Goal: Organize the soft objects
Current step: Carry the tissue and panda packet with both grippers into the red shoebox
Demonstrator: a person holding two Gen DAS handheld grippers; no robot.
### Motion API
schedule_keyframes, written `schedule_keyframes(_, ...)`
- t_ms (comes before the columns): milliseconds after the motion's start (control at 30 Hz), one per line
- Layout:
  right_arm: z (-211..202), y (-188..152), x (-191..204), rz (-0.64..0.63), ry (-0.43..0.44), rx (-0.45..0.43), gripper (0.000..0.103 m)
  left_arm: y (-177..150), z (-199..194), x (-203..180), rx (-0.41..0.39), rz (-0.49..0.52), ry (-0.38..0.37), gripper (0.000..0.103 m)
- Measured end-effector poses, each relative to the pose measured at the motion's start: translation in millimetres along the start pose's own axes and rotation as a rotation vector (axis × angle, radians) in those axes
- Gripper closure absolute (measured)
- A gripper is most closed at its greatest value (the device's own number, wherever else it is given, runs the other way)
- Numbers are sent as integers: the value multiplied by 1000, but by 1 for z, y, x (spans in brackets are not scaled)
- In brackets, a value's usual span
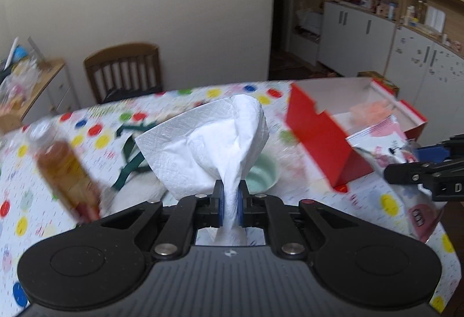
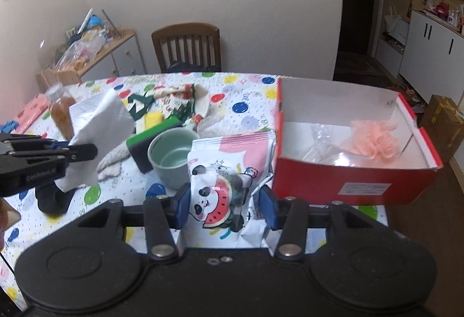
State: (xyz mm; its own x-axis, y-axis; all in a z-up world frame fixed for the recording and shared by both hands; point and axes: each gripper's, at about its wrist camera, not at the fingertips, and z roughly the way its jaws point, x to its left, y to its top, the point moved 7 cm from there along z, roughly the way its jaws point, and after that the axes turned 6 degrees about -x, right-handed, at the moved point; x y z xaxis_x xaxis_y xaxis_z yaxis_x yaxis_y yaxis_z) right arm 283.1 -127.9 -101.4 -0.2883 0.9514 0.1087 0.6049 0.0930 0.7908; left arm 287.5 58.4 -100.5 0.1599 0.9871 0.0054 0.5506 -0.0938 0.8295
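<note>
Covering the table, a polka-dot cloth (image 2: 246, 102) ran toward a wooden chair (image 2: 187, 46) at the wall. Left of the red box (image 2: 348, 183), the left gripper (image 1: 231, 201) pinched a white napkin (image 1: 214, 140); beside its near corner, the right gripper (image 2: 224, 208) clamped a panda pouch (image 2: 229, 169).

Napkin (image 1: 208, 143): white embossed paper, matt, crumpled. Pouch (image 2: 229, 172): glossy printed plastic film. Box (image 2: 348, 178): red cardboard, slight sheen, white inside. Puff (image 2: 374, 140) at 2 o'clock: peach mesh. Cup (image 2: 171, 157): smooth green plastic. Tabletop (image 2: 249, 96): dotted wipeable cloth. Fingers (image 1: 221, 201): matt black plastic, blue pads.
</note>
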Motion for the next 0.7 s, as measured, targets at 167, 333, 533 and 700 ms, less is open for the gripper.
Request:
schedule_keyframes(167, -10, 13, -17, 0, -7, -25, 55, 27, 6, -31, -32, 44, -33, 94)
schedule_keyframes(333, -18, 30, -38, -7, -26, -68, 55, 49, 20, -61, -41, 70, -62, 94)
schedule_keyframes(533, -19, 48, -69, -4, -48, -98, 55, 70, 40, -96, -46, 98, -91, 94)
schedule_keyframes(700, -14, 61, -102, 20, -74, -113, 55, 85, 60, -125, -34, 128, -111, 94)
